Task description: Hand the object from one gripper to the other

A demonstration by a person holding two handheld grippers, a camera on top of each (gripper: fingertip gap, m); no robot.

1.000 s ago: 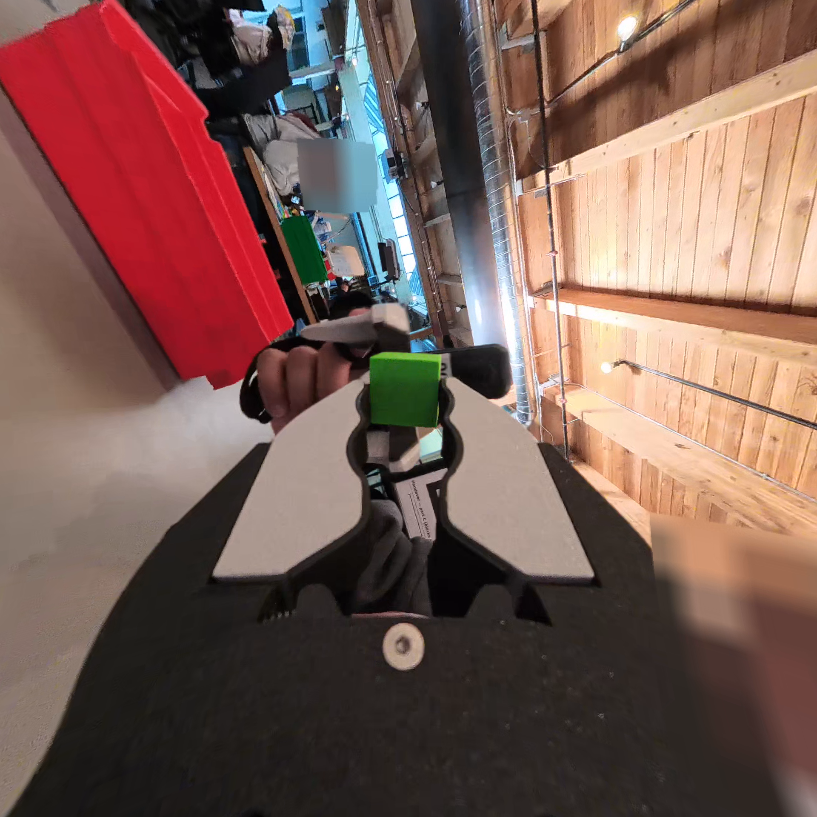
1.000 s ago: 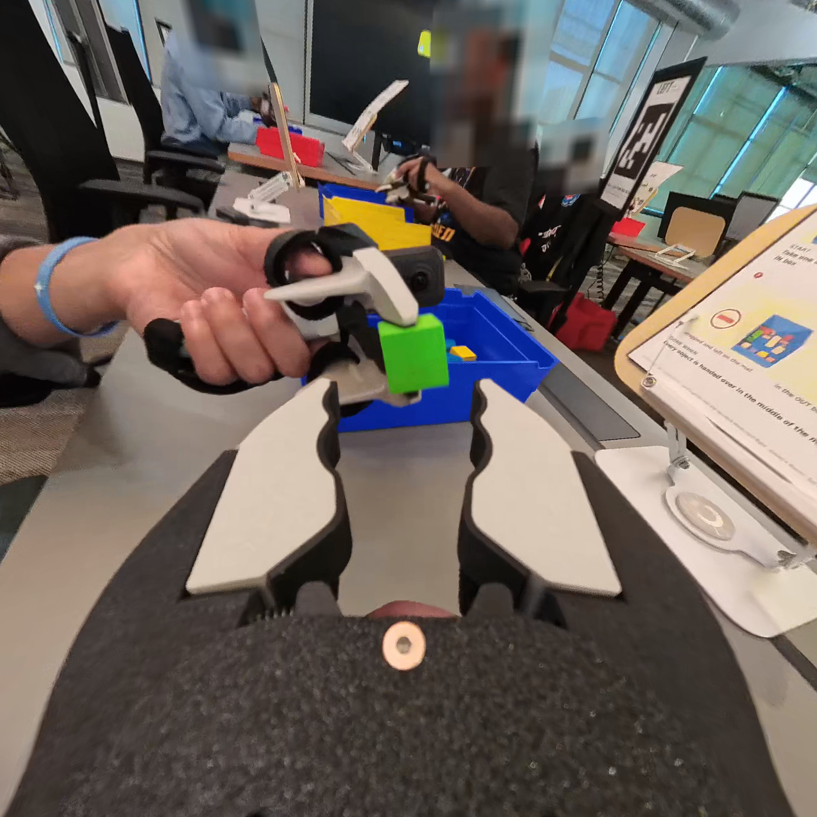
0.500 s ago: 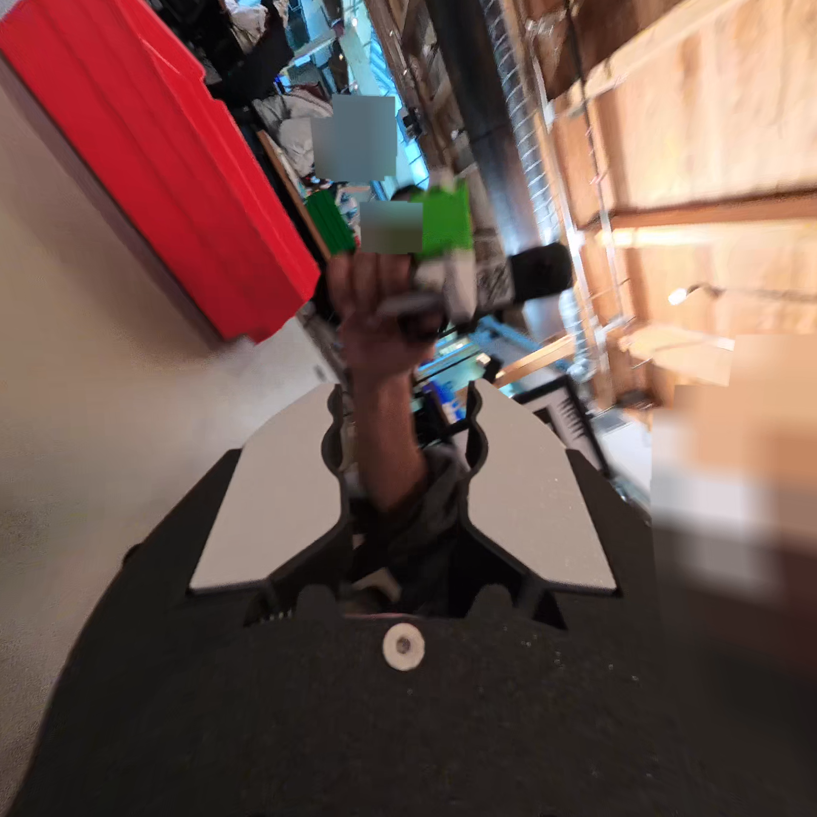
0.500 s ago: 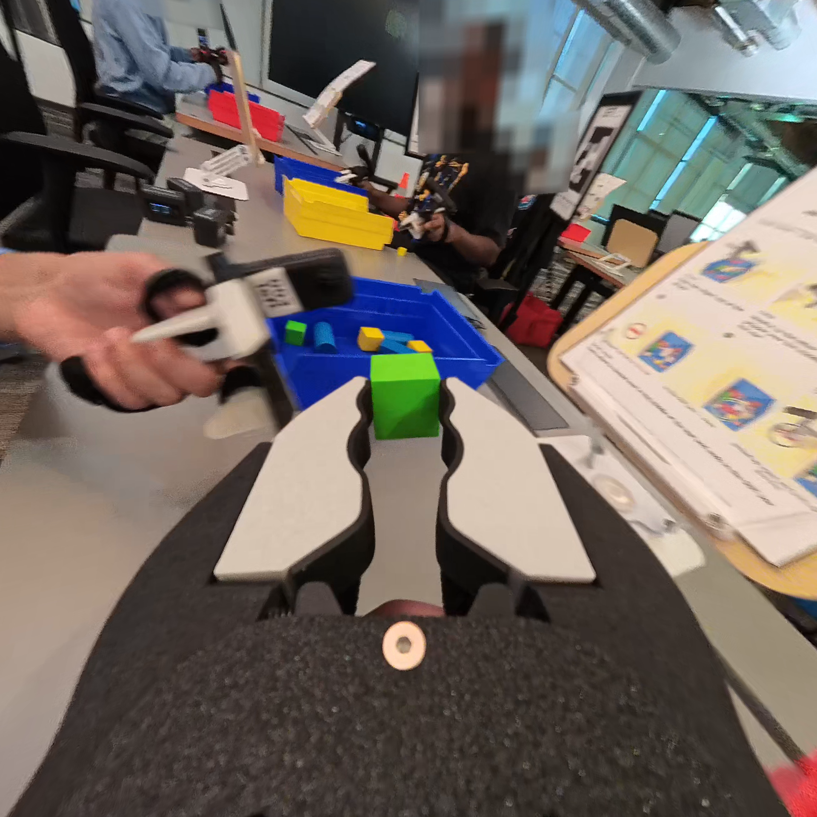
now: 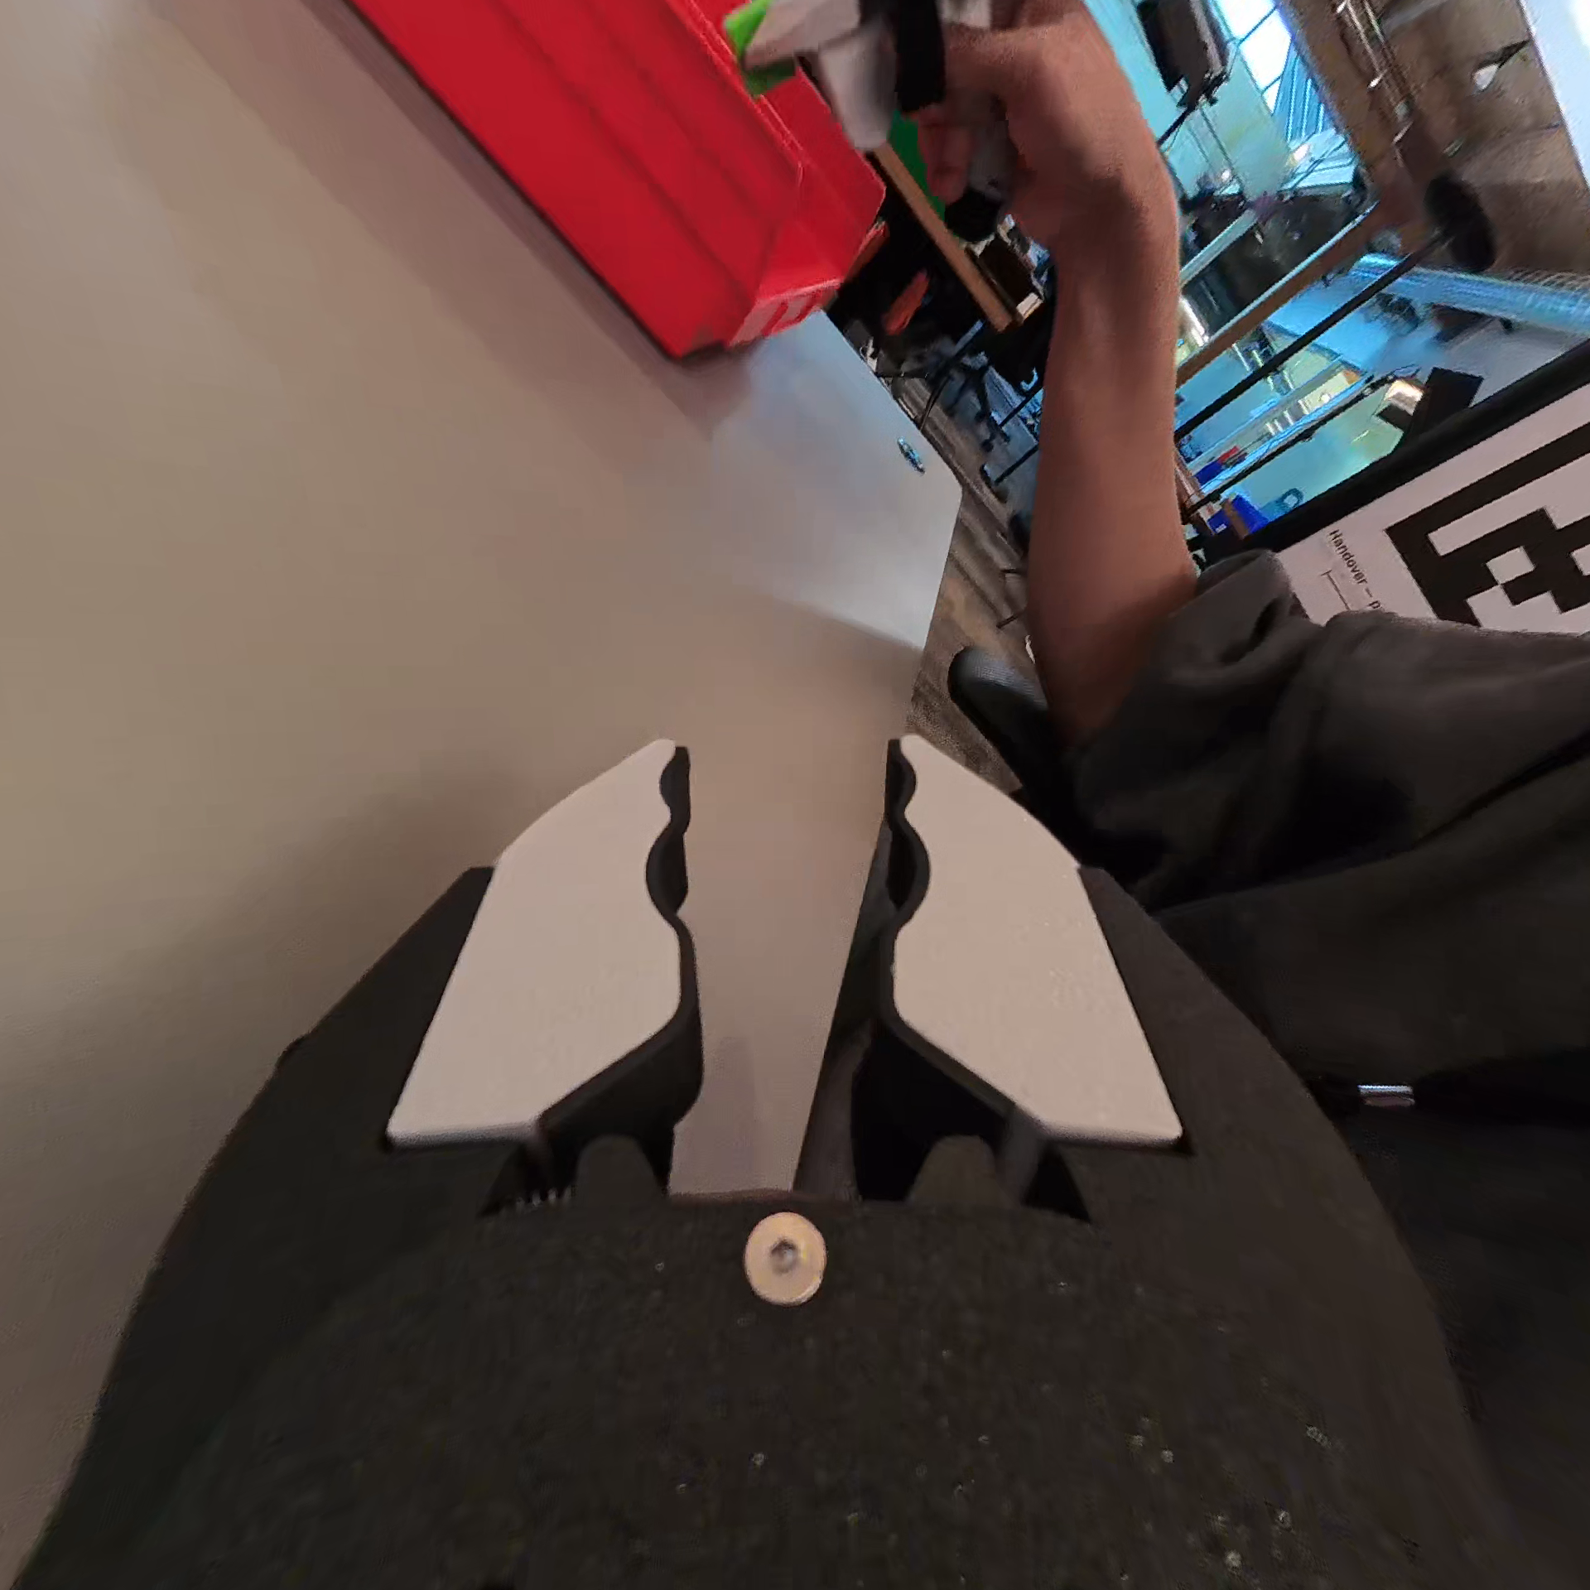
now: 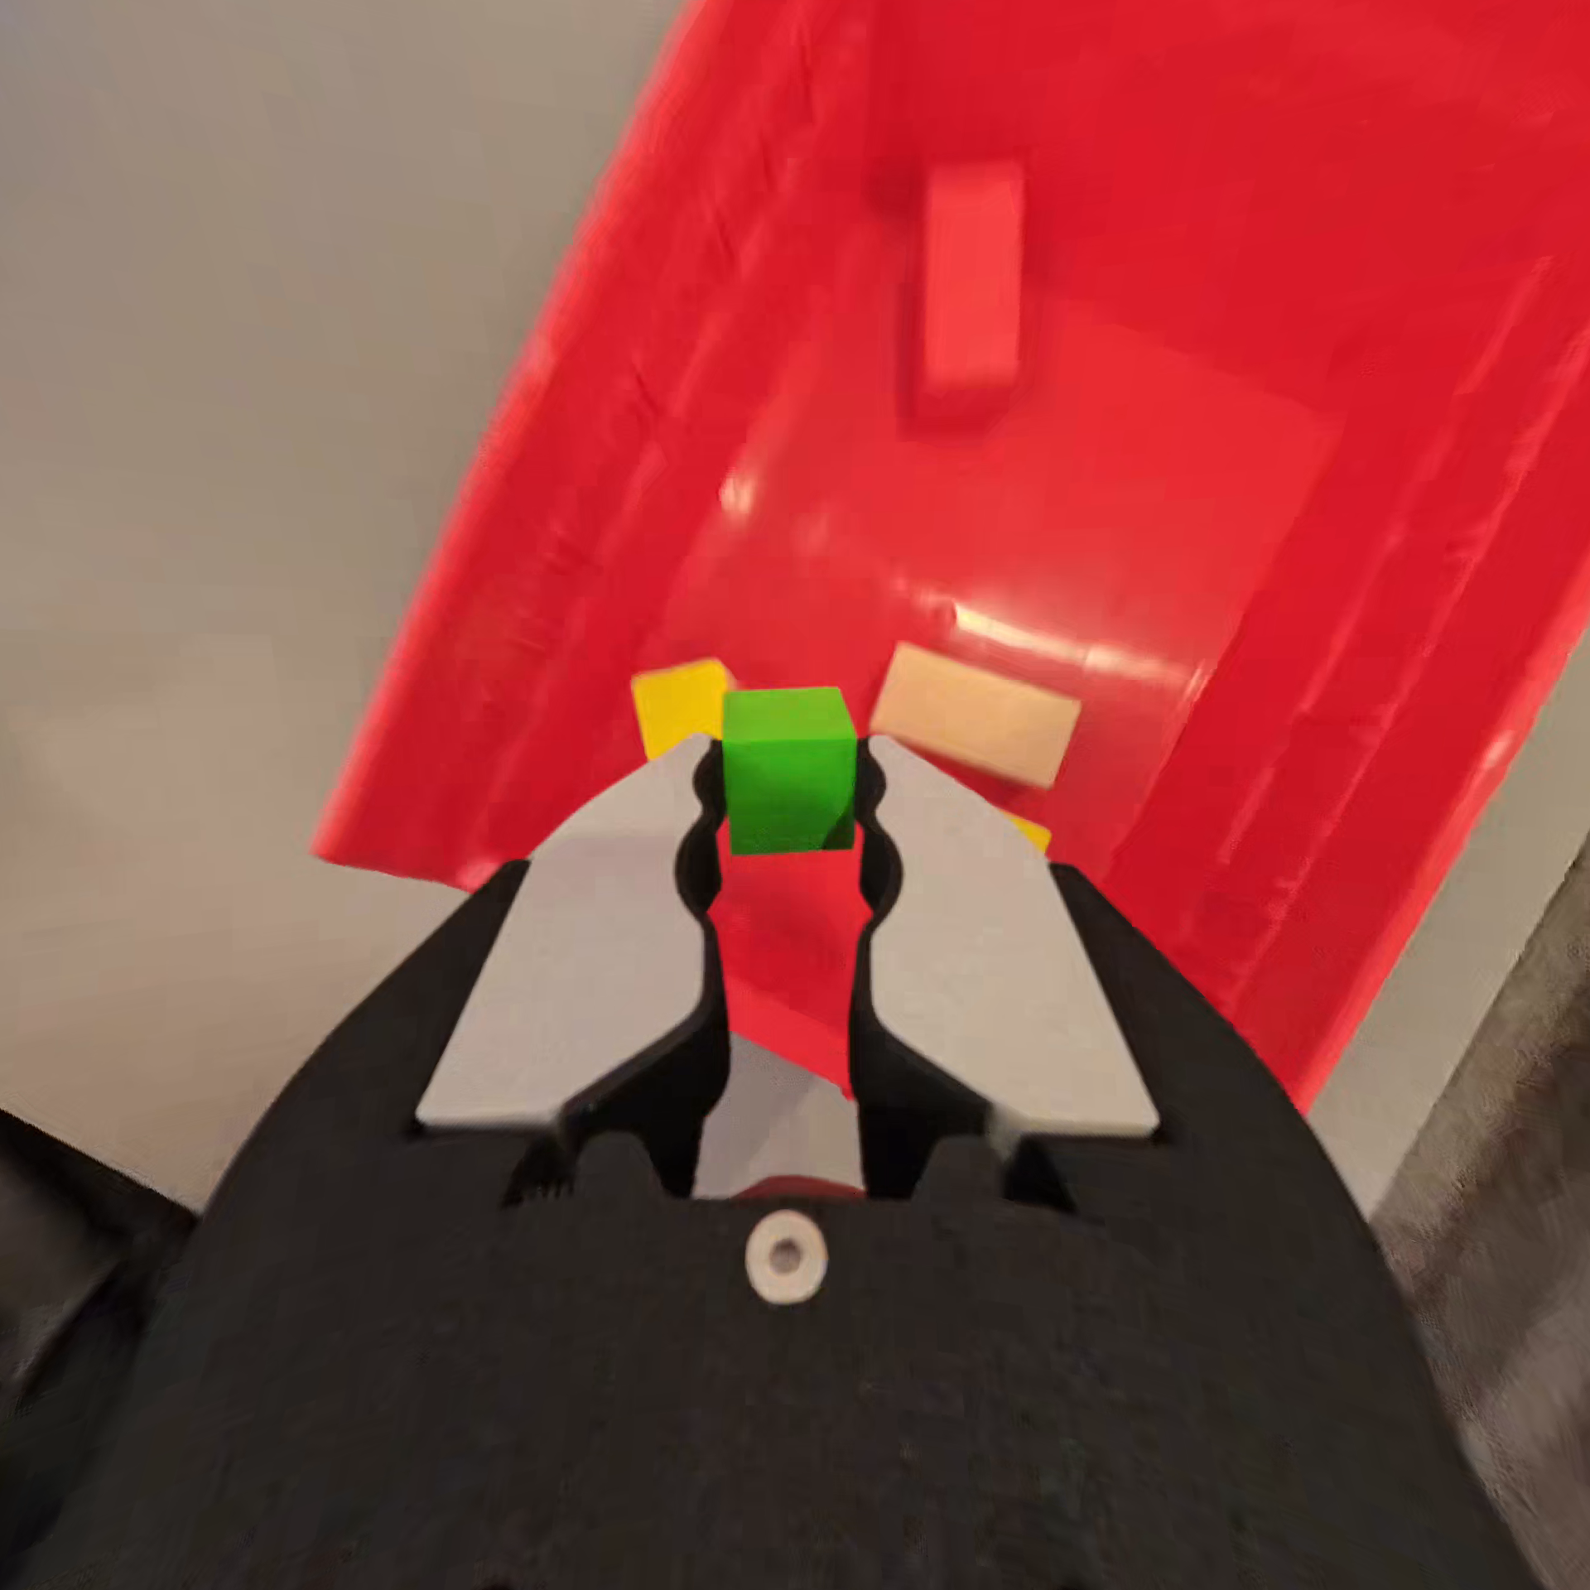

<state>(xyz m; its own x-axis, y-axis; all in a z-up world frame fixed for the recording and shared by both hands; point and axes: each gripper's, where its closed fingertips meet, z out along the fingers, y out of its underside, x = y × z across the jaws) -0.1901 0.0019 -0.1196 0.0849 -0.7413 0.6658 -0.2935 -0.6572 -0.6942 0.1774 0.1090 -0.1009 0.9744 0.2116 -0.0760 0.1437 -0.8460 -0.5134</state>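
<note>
My right gripper is shut on a green cube and holds it above the near end of a red bin. In the left wrist view the right gripper shows at the top edge over the red bin, with the green cube partly hidden between its fingers. My left gripper is open and empty, low over the grey table.
In the red bin lie a red block, a tan block and a yellow block. A person's forearm and dark sleeve fill the right of the left wrist view. A black-and-white marker board stands at right.
The green cube passed from my left gripper to my right one. The right gripper swung with it over the red bin. My left gripper opened and dropped toward the table.
</note>
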